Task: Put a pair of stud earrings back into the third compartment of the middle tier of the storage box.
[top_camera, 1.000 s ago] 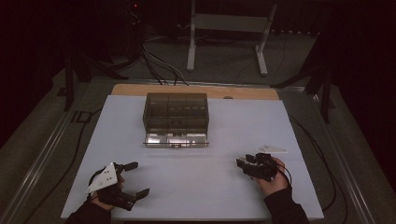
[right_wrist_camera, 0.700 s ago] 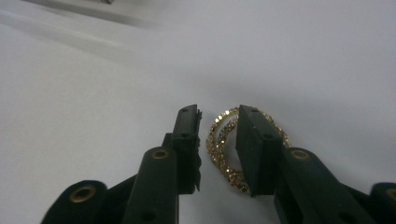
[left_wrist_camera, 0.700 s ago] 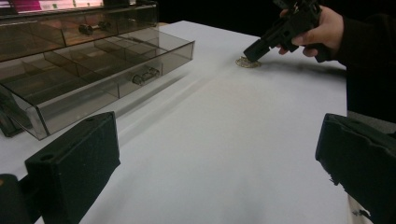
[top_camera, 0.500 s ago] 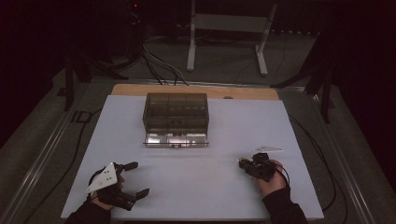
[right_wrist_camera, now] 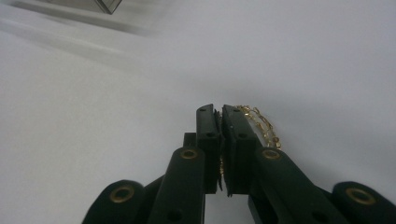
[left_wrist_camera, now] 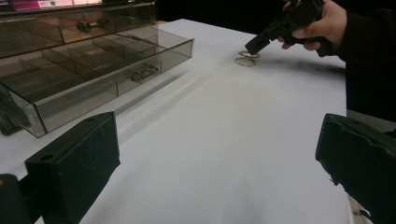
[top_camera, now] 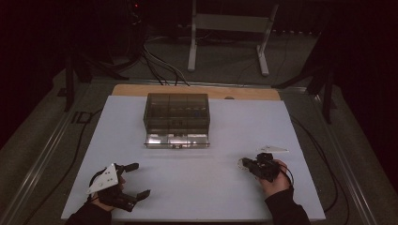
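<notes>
Gold chain (right_wrist_camera: 261, 126), light, limp and slippery, lay on the white table (top_camera: 197, 178), pinched at one loop by the clenched right gripper (right_wrist_camera: 218, 114), whose jaws had just been closing.

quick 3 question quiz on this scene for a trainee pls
1. True or false: the right gripper has its jaws closed on the gold chain.
2. Which gripper has its jaws wide apart over bare table? A) the left gripper B) the right gripper C) both
3. What stands at the middle of the white table, beyond both grippers?

Key:
1. True. The jaws have just been closing and now pinch the chain on the table.
2. A.
3. A smoky clear organizer box with compartments, its front drawer pulled out.
</notes>
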{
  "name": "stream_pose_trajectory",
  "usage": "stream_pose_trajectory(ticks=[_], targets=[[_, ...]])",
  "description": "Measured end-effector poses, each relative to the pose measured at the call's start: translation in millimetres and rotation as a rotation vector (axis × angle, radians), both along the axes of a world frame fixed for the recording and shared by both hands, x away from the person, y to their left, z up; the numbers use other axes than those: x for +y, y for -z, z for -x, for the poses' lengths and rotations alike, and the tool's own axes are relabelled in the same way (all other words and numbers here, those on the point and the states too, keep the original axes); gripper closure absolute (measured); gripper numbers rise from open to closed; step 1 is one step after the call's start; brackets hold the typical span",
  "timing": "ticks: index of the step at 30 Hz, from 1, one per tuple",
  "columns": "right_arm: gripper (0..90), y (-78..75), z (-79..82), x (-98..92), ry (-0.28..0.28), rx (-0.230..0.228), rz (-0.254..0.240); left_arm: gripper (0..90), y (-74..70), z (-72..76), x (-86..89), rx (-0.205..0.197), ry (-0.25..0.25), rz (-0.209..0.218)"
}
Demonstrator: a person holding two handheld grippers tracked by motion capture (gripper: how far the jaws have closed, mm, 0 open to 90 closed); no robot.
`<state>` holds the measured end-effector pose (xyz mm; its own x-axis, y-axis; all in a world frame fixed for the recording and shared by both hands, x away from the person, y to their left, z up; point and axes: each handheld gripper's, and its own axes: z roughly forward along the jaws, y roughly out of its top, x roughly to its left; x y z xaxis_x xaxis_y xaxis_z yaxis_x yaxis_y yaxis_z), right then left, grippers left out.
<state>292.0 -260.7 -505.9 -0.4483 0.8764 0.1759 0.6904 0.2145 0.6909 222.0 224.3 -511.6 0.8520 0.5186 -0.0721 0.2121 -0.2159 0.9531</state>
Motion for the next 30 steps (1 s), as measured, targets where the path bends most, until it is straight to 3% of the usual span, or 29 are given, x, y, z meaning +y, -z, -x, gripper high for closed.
stream_pose_trajectory(ticks=[14, 30], targets=[[86.3, -11.9, 3.1, -3.3, 0.005, -0.045, 0.009, 0.7, -0.1, 0.6, 0.3, -0.002, -0.002, -0.002], [86.3, -37.8, -2.5, 17.1, -0.069, -0.091, 0.009, 0.7, 0.5, 0.2, -0.4, 0.004, 0.001, -0.006]])
